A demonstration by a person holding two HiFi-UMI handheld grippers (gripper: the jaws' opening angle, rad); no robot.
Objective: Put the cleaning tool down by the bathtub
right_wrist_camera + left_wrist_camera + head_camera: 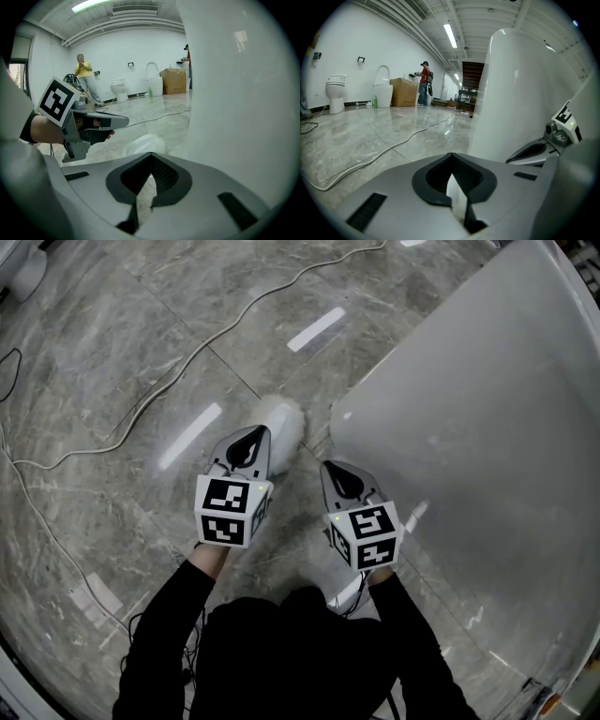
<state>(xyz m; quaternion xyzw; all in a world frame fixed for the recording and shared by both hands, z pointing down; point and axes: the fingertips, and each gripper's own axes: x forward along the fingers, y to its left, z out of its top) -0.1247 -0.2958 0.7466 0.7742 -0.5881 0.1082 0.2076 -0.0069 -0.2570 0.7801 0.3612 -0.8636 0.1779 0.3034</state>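
the cleaning tool (pixel 281 421) lies on the floor (pixel 103 343), a pale rounded lump just beside the near corner of the bathtub (pixel 487 418), which is where the task wants it. my left tongs (pixel 253 435) hang over it with the jaws pressed together and nothing between them. in the right gripper view they sit above and to one side of the tool, not touching it, so i judge it is free of my grip and resting on its own. my right tongs (pixel 335 470) are closed and empty too, with only floor showing behind the tips, and i hold them close along the tub wall, out of the way. a cable (pixel 159 395) snakes across the floor well apart from the tool. i reckon the put-down is done; what is left is lifting both tongs clear without nudging it.
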